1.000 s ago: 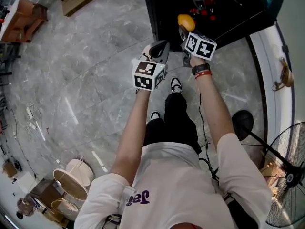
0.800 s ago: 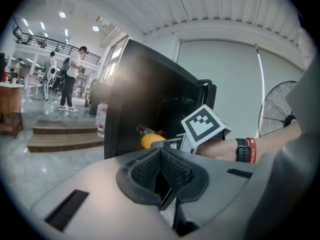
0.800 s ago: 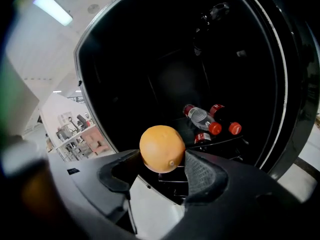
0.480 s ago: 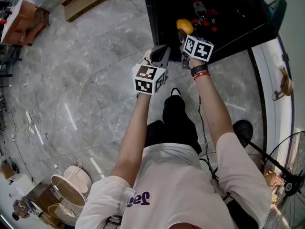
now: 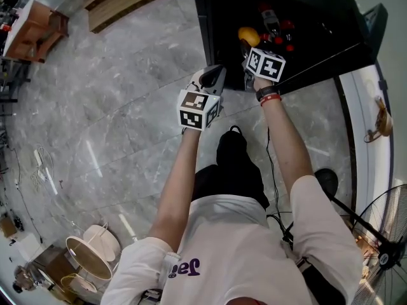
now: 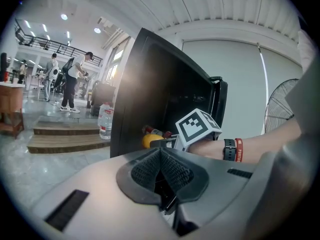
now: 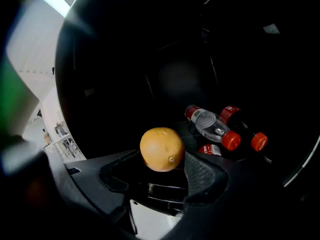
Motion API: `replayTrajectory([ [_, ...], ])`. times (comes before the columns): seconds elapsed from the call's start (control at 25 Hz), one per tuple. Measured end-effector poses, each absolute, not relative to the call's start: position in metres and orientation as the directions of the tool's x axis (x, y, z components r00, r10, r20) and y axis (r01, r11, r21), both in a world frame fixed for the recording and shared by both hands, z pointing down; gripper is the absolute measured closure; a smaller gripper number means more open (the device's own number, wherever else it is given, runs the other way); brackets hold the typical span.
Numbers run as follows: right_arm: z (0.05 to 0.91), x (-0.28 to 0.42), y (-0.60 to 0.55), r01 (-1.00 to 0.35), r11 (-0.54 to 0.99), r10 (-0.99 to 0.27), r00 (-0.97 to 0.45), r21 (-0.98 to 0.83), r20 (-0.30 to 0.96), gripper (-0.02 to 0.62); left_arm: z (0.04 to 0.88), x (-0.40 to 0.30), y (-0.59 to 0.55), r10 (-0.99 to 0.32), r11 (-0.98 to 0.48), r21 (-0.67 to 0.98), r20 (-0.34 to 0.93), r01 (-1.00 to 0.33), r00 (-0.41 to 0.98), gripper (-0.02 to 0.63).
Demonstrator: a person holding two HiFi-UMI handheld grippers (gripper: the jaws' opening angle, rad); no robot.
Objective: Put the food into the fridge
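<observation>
The left claw (image 6: pixel 160 155) is pressed together and empty, the right claw (image 7: pixel 165 160) pinches the round yellow fruit (image 7: pixel 161 148) at the mouth of the big black fridge (image 5: pixel 311 24), near red-capped plastic bottles (image 7: pixel 214 127), so setting it down is left.

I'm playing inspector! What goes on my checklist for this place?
Surface: grey marble floor; a black fridge stands open on it.
Job's things: yellow fruit held at the fridge's opening; red-capped bottles lie inside.
Clutter: pale buckets on the floor at the person's left.
Grippers: left gripper shut and empty; right gripper shut on the fruit.
Cables: black cable runs below the right arm; white cables on the floor at the left.
Surroundings: fan at the right; wooden steps, a water bottle and people far off.
</observation>
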State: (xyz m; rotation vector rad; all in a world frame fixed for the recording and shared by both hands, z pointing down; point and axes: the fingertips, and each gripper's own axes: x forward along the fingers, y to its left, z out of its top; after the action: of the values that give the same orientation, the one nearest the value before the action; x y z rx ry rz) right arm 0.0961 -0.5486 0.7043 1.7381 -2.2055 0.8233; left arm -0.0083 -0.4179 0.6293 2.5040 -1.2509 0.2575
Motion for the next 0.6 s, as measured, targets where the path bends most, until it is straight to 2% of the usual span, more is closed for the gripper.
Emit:
replayTrajectory([
  [0.6, 0.725, 0.089, -0.584, -0.941, 0.213, -0.818, -0.318, -0.261, 0.479, 0.31, 0.642, -0.01, -0.427, -0.75, -0.542, 0.22, 0.307, -0.811, 0.585, 0.588],
])
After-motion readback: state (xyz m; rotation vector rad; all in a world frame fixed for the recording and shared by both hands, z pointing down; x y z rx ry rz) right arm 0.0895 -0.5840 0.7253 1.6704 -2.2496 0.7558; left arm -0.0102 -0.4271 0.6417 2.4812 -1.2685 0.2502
